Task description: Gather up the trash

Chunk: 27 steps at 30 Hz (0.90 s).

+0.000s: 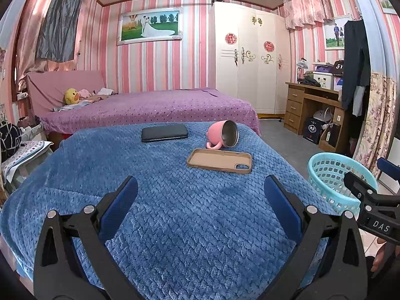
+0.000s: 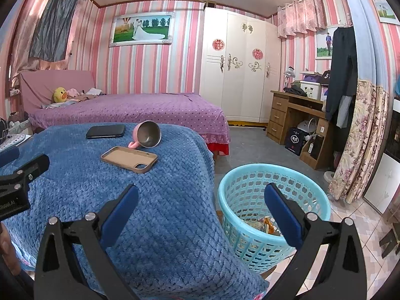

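Observation:
A light blue plastic basket stands on the floor right of the blue-blanketed table; some crumpled wrappers lie at its bottom. My right gripper hangs open and empty over the table's right edge and the basket. My left gripper is open and empty above the blanket. The basket shows at the right in the left wrist view, with the right gripper's body in front of it.
On the blanket lie a tan phone case, a tipped pink mug and a black phone. Behind stands a purple bed. A white wardrobe and a wooden desk are at the right.

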### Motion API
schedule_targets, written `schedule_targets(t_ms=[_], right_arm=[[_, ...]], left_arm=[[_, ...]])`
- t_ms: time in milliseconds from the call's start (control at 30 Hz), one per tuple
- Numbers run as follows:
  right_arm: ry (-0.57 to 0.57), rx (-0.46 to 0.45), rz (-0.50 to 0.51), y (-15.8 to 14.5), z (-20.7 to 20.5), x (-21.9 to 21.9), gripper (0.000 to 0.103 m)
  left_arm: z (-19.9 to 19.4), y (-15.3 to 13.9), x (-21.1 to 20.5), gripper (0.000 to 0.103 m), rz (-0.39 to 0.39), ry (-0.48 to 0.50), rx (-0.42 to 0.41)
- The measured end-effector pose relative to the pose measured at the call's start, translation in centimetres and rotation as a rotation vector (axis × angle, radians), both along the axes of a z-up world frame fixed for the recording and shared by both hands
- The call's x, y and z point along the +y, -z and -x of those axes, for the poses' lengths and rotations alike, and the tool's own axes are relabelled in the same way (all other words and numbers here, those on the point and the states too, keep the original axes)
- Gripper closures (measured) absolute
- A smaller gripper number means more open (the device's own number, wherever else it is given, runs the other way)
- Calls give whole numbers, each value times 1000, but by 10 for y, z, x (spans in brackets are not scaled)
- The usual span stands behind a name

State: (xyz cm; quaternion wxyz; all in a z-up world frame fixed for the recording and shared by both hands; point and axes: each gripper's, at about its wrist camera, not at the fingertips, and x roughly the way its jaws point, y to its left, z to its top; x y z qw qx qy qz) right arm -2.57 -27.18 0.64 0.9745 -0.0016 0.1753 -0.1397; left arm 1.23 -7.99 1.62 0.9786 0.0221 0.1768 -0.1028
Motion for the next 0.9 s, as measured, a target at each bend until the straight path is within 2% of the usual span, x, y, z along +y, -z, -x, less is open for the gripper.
schedule_targets(t_ms=[900], right_arm=[[0, -1, -10, 1, 0, 0, 5]], left_arm=[[-1, 1, 1, 5, -2, -1, 1]])
